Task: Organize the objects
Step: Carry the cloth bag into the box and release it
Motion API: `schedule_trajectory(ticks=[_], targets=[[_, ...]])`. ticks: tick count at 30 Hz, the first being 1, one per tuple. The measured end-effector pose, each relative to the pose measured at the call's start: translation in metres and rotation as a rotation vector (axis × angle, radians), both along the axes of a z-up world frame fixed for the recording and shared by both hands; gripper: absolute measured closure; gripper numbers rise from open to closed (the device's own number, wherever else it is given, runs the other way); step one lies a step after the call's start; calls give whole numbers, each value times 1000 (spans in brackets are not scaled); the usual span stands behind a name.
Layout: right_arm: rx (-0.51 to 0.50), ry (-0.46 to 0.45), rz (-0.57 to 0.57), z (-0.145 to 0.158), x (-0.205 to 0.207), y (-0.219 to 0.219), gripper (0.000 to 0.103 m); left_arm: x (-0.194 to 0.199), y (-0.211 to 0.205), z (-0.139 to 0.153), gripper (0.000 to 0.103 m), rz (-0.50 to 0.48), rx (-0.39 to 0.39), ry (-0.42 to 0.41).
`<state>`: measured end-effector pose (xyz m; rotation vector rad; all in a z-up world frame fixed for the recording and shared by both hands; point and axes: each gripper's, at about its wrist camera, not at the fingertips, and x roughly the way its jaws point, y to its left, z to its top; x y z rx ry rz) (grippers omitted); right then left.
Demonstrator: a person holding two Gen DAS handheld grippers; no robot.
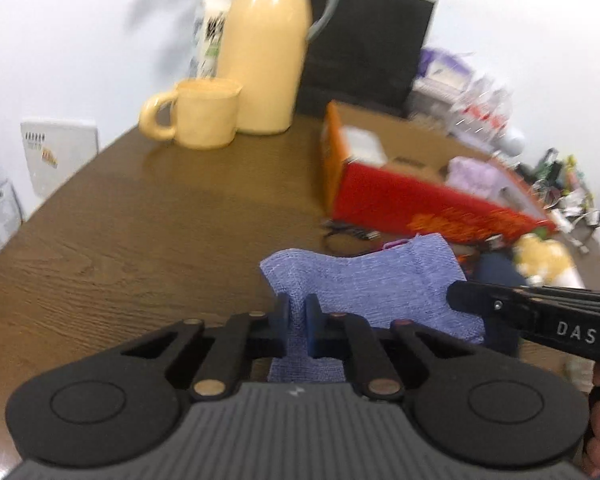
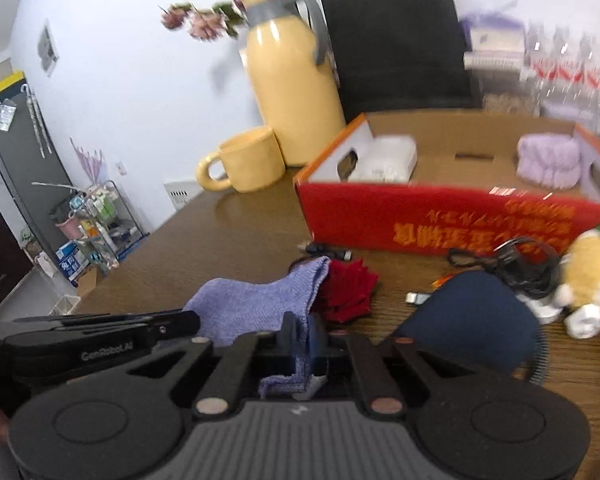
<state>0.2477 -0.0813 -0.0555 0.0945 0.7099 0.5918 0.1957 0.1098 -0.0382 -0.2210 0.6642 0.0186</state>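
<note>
We hold the blue-violet cloth [image 1: 364,280] in both grippers at once. The left gripper [image 1: 297,320] has its blue pads pinched together on a ridge of the fabric at the cloth's near edge, and the right gripper [image 2: 302,340] is likewise closed on a fold of the same cloth [image 2: 256,304]. Neither set of fingers stands open.

From both pairs of fingers the cloth runs forward and away, rising into a slack hump ahead of the pads, with its long axis lying roughly across the line between the two grips. In the left wrist view the right gripper reaches in from the right at the cloth's far side edge; in the right wrist view the left one comes in from the left. So each hand has one end, and neither is nearer than the other.

Ahead of the fingers and beyond the cloth stands the red box [image 2: 440,220], open on top, which we judge a likely place for it.

The cloth's near corners are hidden under our own linkages. The red crumpled thing [image 2: 348,292] just beyond the cloth's far edge is too blurred to name, and whether the cloth rests on it we cannot tell.
</note>
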Motion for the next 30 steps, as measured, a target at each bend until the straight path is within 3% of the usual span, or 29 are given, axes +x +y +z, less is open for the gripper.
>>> schedule_trajectory(ticks=[4, 8, 18, 23, 30], targets=[[18, -66, -21, 24, -34, -32, 98, -29, -25, 26, 95, -27, -50, -63], [23, -123, -74, 40, -69, -73, 98, -54, -70, 45, 95, -136, -60, -124], [35, -155, -221, 44, -114, -153, 98, -58, -136, 51, 95, -279, -37, -147], [73, -162, -253, 45, -98, -161, 98, -29, -137, 64, 95, -320, -26, -159], [66, -270, -262, 87, -31, -158, 99, 63, -142, 110, 95, -387, 32, -190]])
